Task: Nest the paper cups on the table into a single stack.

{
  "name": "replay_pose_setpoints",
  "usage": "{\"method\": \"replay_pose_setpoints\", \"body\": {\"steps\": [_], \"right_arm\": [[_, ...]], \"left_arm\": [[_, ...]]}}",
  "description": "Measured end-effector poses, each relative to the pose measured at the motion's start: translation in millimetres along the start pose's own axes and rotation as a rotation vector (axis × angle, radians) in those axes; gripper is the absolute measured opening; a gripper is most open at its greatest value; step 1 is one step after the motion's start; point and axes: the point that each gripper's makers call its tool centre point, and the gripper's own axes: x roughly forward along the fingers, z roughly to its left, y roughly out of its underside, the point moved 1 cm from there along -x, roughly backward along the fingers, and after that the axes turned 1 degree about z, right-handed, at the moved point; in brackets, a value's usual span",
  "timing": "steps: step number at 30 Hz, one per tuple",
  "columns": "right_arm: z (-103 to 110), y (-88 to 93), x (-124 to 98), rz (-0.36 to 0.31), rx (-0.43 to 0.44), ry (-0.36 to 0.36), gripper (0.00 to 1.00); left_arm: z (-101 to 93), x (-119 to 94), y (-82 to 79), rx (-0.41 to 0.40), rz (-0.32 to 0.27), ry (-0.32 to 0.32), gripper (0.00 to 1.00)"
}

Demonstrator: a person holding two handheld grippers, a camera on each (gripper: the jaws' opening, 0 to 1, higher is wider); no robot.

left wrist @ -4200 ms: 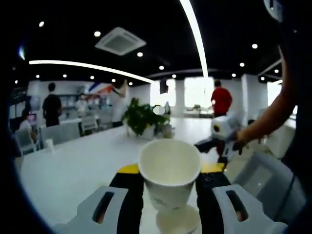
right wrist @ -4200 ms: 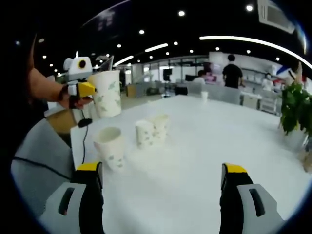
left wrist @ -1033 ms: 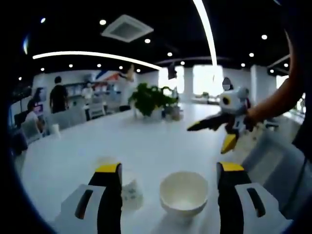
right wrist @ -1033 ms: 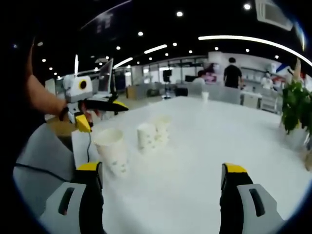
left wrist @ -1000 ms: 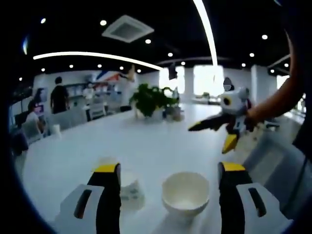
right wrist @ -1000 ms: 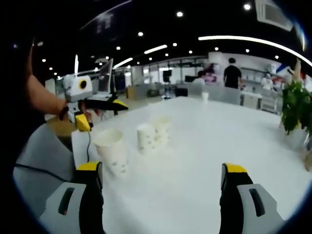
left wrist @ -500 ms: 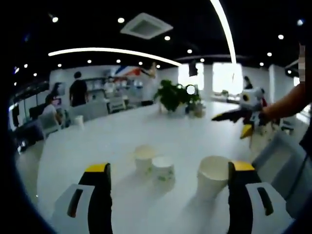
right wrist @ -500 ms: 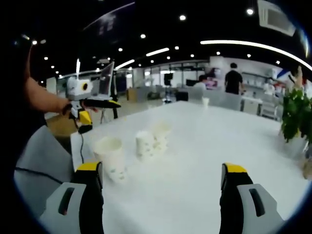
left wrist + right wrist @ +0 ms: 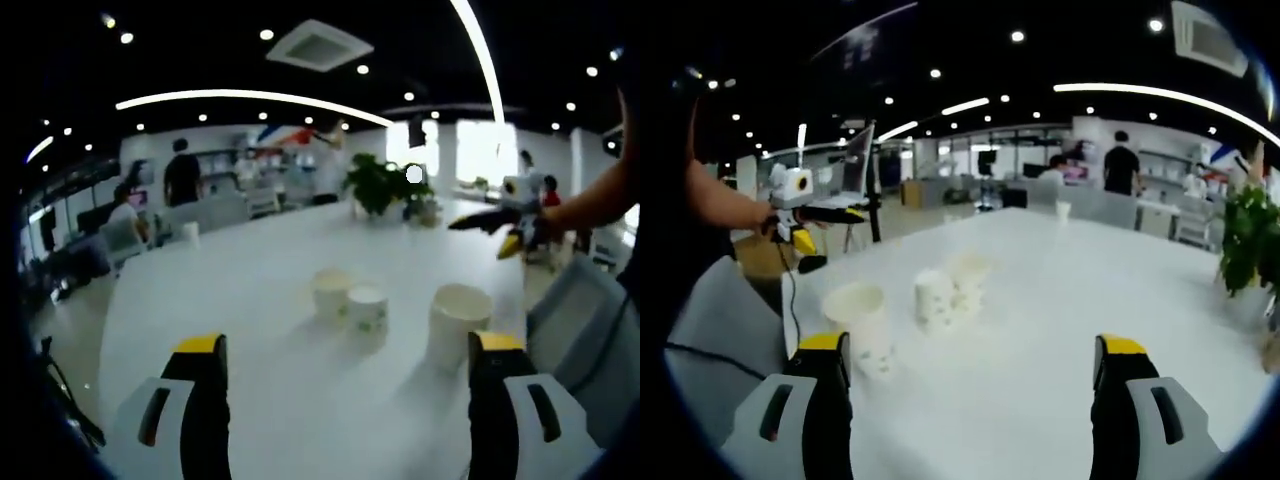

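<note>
Left gripper [image 9: 345, 400]: you hold it wide open over the table [image 9: 230, 300], with nothing between its jaws.
Right gripper [image 9: 970, 400]: yours is spread wide too, holding nothing.
Tall cup stack [image 9: 458, 322]: upright just beyond your left gripper's right jaw; in the right gripper view it stands near the left jaw [image 9: 862, 320].
2 small cups [image 9: 350, 305]: upright, touching each other, farther along the table, left of the stack.
Plant [image 9: 380, 185]: at the far end.
</note>
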Motion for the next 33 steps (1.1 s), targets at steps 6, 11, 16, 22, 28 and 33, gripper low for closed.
{"method": "replay_pose_setpoints", "body": {"steps": [6,11,16,22,28,33], "right_arm": [[-5.1,-5.2,8.0,-0.016,0.007,0.006,1.00],[-7.5,-4.2,11.1,-0.017,0.008,0.004,1.00],[-8.4,-1.6,10.5,-0.009,0.000,0.002,1.00],[-9.6,2.5,6.3,-0.002,-0.003,0.002,1.00],[-9.9,5.3,4.7,0.007,-0.007,0.005,1.00],[-11.5,6.8,8.0,0.010,-0.005,0.005,1.00]], "left_arm": [[4.9,-3.6,7.0,0.017,0.020,-0.012,0.98],[1.7,-2.4,9.8,0.020,0.037,0.001,0.98],[2.6,-3.3,10.0,0.011,0.031,-0.006,0.98],[2.0,-5.3,15.1,0.026,0.060,-0.001,0.96],[3.7,-5.6,14.5,0.019,0.061,-0.009,0.98],[4.8,-4.3,14.0,0.025,0.053,-0.018,0.98]]}}
